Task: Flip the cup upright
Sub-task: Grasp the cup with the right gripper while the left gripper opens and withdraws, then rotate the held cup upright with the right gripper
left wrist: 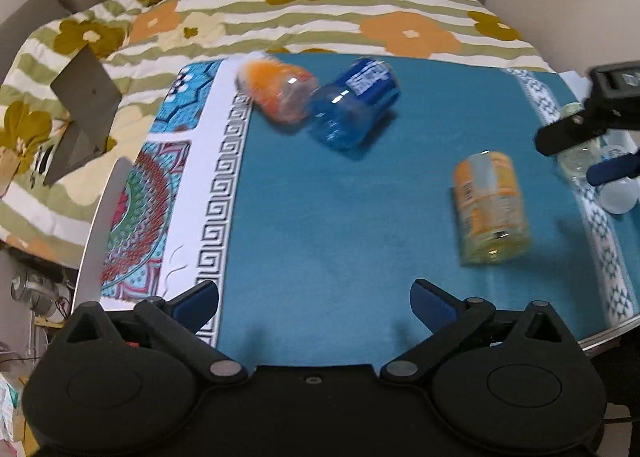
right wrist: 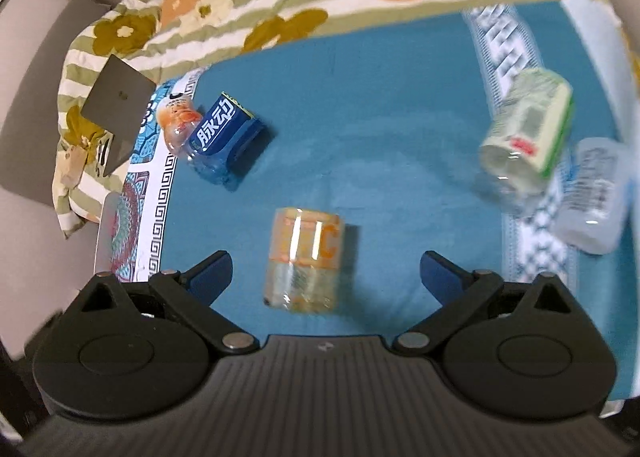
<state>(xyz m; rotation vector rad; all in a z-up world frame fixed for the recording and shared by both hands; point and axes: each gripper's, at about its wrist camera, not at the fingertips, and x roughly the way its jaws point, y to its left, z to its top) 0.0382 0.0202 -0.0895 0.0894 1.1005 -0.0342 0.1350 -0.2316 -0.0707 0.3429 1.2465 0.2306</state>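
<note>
The right gripper [right wrist: 326,271] has its jaws spread wide and empty, and the clear plastic cup with the orange-and-yellow label [right wrist: 306,259] lies on its side directly between and just ahead of them, on the teal cloth of the tabletop [right wrist: 360,105]. Its long axis runs roughly along the fingers' line of reach, clear end toward the camera, so a side grasp looks open as it lies. The left gripper [left wrist: 314,299] is likewise spread and empty; from there the same cup [left wrist: 490,207] lies well off to the right, so the right hand is much the nearer.

Farther out, a blue plastic cup [right wrist: 226,141] and a clear cup with an orange label [right wrist: 178,123] lie touching; a green-labelled clear cup [right wrist: 526,129] and a white-labelled one [right wrist: 592,197] lie to the right. All look empty, though blur limits this.
</note>
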